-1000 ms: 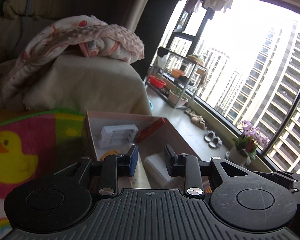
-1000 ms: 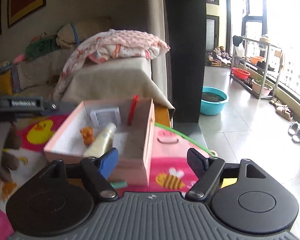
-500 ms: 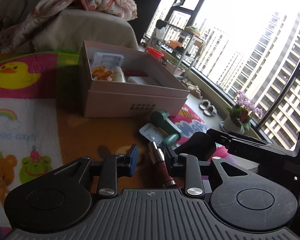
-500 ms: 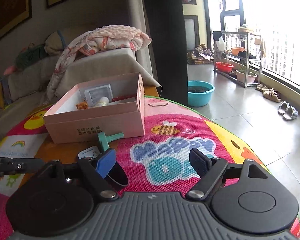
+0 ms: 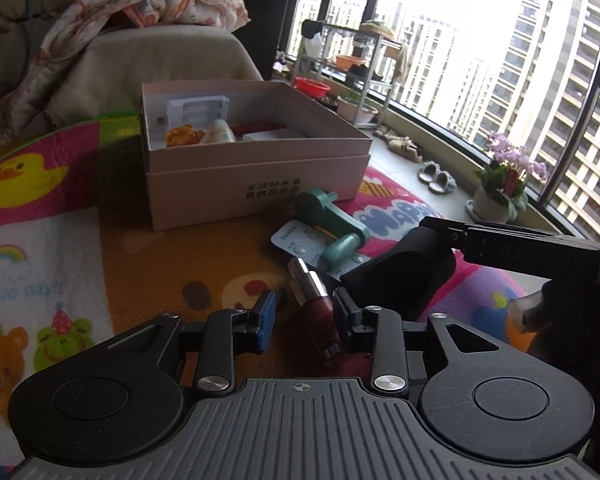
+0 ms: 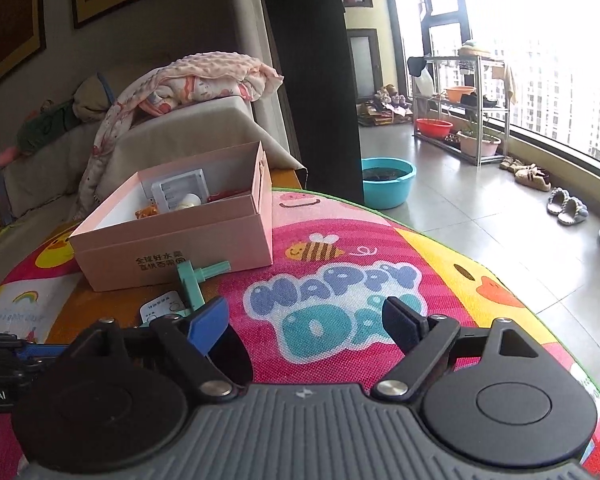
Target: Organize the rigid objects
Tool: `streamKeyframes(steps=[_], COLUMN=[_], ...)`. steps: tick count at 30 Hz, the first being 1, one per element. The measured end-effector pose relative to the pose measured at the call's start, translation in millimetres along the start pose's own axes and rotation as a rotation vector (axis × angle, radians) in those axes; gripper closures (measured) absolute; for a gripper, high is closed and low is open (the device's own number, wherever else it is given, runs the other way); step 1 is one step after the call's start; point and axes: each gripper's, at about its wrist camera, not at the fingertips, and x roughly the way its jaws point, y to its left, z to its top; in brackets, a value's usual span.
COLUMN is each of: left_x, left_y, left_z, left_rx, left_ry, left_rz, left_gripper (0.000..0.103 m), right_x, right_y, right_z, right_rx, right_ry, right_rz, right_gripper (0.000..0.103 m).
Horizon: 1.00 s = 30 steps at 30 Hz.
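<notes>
Your left hand-held gripper (image 5: pixel 302 318) is spread, its fingers on either side of a dark red lipstick tube (image 5: pixel 315 309) that lies on the colourful mat-covered surface (image 5: pixel 40 216); the tube sits close against the right finger, with a gap to the blue-padded left finger. Just beyond the tube lie a white blister pack (image 5: pixel 300 245) and a green plastic handle piece (image 5: pixel 332 226), touching each other. Behind them stands an open pink box (image 5: pixel 256 184) holding a white case, a small orange toy, a pale bottle and a red item. Your right hand-held gripper (image 6: pixel 306 322) is spread wide over the mat, pinching nothing, with the box ahead to its left.
</notes>
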Motion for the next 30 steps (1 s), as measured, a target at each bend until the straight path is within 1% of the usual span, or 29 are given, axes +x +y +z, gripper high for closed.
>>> streamKeyframes(steps=[2,7,9,10,12,13,15,17,19,21,23,25,26,27,30], left_x=[-3.4,-10.8,-14.3,-16.1,-21.5,-24.5,-27.4,-21.6,-11.3,-0.5,5.4,2.1,-2.6,-8.4,-27.9], left_y=[3.3,24.4,33.2,37.4,42.0,41.9,36.1,23.0,11.5,3.0,-1.4,-1.9,-0.9,1.2,16.8], left_z=[1.4,3.5,3.6,3.9,5.6,6.8,10.1,15.2,20.8,26.1,27.0,24.3,22.1,19.0,7.5], left_rx=[0.019,0.021,0.007,-0.007,-0.036,-0.045,-0.043,-0.022,-0.014,-0.009,-0.013,-0.007,0.001,0.006,-0.011], left_ry=[-0.010,-0.024,-0.031,-0.035,-0.048,-0.056,-0.068,-0.054,-0.040,-0.026,-0.010,-0.005,-0.009,-0.016,-0.043], left_rz=[0.056,0.174,0.203,0.202,0.174,0.144,0.062,-0.039,-0.105,-0.116,-0.105,-0.102,-0.101,-0.098,-0.092], left_gripper=[0.068,0.069,0.069,0.069,0.070,0.070,0.070,0.070,0.070,0.070,0.070,0.070,0.070,0.070,0.070], right_x=[1.5,2.1,1.9,2.0,2.0,2.3,2.2,2.4,3.2,3.3,2.5,-2.9,-8.0,-14.8,-40.5], right_y=[0.3,0.0,-0.1,-0.2,-0.3,-0.3,-0.2,-0.3,-0.5,-0.9,-1.2,-1.4,-1.1,0.6,9.9], right_z=[0.2,0.6,0.5,0.5,0.5,0.6,0.4,0.4,0.4,0.1,-0.2,0.0,-0.1,-1.5,-12.5], right_rx=[0.004,0.006,0.006,0.007,0.006,0.007,0.009,0.010,0.014,0.017,0.020,0.015,0.002,-0.026,-0.153], right_ry=[0.007,0.007,0.007,0.007,0.008,0.008,0.009,0.010,0.012,0.014,0.012,0.008,0.022,0.035,0.069], right_rz=[-0.003,-0.004,-0.003,-0.003,-0.003,-0.003,-0.003,-0.002,-0.002,-0.003,-0.004,-0.001,0.013,0.042,0.167], right_gripper=[0.018,0.018,0.018,0.018,0.017,0.017,0.017,0.017,0.016,0.016,0.016,0.016,0.016,0.016,0.016])
